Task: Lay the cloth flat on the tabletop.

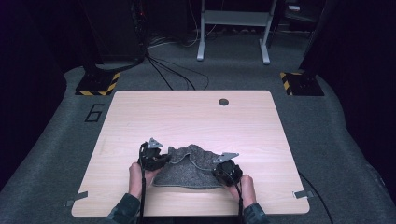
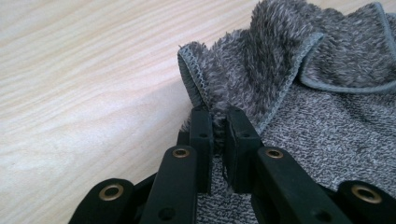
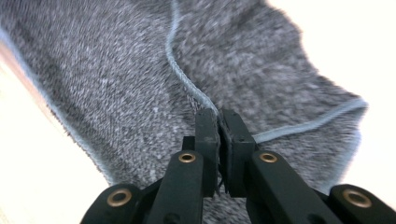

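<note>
A grey fuzzy cloth (image 1: 189, 168) with stitched hems lies partly folded near the front of the wooden table (image 1: 196, 116). My left gripper (image 1: 154, 157) holds its left side: in the left gripper view the jaws (image 2: 218, 122) are shut on a raised corner of the cloth (image 2: 261, 70). My right gripper (image 1: 227, 171) holds the right side. In the right gripper view its jaws (image 3: 218, 120) pinch the pale hem of the cloth (image 3: 140, 84), and the cloth's upper layer lies folded over the lower one.
A round cable hole (image 1: 223, 101) sits near the table's far edge. Beyond the table are cables (image 1: 173, 70), a white frame's legs (image 1: 233, 32) and hazard-striped bases (image 1: 97, 84) on the carpet. Tape tabs (image 1: 302, 194) mark the front corners.
</note>
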`<state>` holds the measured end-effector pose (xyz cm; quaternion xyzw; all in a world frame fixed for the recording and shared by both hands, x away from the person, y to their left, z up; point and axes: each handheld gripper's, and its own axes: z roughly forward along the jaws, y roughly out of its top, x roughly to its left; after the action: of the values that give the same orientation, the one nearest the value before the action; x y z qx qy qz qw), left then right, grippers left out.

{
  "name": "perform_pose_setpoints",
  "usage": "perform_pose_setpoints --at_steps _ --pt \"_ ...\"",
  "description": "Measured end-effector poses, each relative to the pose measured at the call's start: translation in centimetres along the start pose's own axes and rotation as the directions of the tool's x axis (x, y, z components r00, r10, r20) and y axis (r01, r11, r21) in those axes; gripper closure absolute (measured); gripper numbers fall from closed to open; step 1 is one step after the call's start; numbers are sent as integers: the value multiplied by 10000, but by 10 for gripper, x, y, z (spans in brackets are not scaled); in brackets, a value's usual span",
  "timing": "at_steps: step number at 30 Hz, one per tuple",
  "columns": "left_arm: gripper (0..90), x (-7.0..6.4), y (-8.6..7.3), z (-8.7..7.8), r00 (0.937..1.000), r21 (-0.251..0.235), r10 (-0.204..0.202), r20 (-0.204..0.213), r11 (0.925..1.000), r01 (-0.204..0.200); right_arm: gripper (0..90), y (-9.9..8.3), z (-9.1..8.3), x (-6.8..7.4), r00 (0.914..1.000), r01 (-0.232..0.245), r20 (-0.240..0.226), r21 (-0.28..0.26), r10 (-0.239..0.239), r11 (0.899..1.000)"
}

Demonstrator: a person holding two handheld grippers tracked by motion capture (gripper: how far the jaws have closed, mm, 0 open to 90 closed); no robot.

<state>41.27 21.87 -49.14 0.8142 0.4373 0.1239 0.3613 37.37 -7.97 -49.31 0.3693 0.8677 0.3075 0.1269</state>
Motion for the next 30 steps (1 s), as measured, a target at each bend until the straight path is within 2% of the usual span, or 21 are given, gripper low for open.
perform_pose_setpoints --at_steps 4,7,12,13,15,17,18,21,22,23,24,25,27,30 --pt "781 3 0 -5 9997 -147 -222 -53 9996 221 866 0 -10 -6 9986 -471 206 -496 482 9977" --pt "752 6 1 -7 9995 -27 -296 -51 9996 296 866 -1 -18 -11 9966 -739 310 -787 765 9942" --pt "798 7 1 -9 9995 45 -285 -106 9996 286 870 -1 -27 -20 9926 -998 578 -1176 1072 9880" --pt "816 8 1 -10 9996 78 -237 -136 9997 238 871 -2 -28 -22 9934 -868 649 -1196 950 9890" --pt "817 9 1 -11 9994 31 -296 -176 9996 297 873 -2 -30 -23 9870 -1264 826 -1277 1376 9837" --pt "816 11 0 -13 9993 22 -291 -251 9996 291 875 -4 -32 -27 9867 -1185 951 -1319 1316 9842" --pt "814 12 1 -14 9991 26 -355 -252 9994 355 876 -4 -33 -27 9831 -1387 1007 -1370 1531 9808" --pt "810 17 1 -18 9986 23 -440 -308 9990 441 877 -6 -35 -34 9812 -1283 1258 -1437 1467 9813" --pt "810 19 1 -20 9987 93 -368 -342 9993 371 876 -6 -36 -34 9768 -1516 1283 -1505 1714 9769" --pt "806 19 2 -21 9989 61 -401 -259 9992 403 877 -6 -38 -36 9789 -1355 1327 -1464 1552 9799" --pt "802 19 2 -22 9988 81 -420 -234 9991 422 876 -6 -39 -35 9754 -1596 1268 -1570 1802 9746" --pt "797 19 2 -21 9987 -9 -435 -260 9991 435 876 -5 -39 -36 9772 -1401 1369 -1574 1621 9776" --pt "787 19 3 -23 9989 121 -430 -182 9990 432 876 -4 -40 -37 9778 -1264 1456 -1620 1504 9787" --pt "765 19 5 -26 9990 81 -424 -118 9991 425 876 -1 -42 -35 9761 -1318 1484 -1764 1588 9754"
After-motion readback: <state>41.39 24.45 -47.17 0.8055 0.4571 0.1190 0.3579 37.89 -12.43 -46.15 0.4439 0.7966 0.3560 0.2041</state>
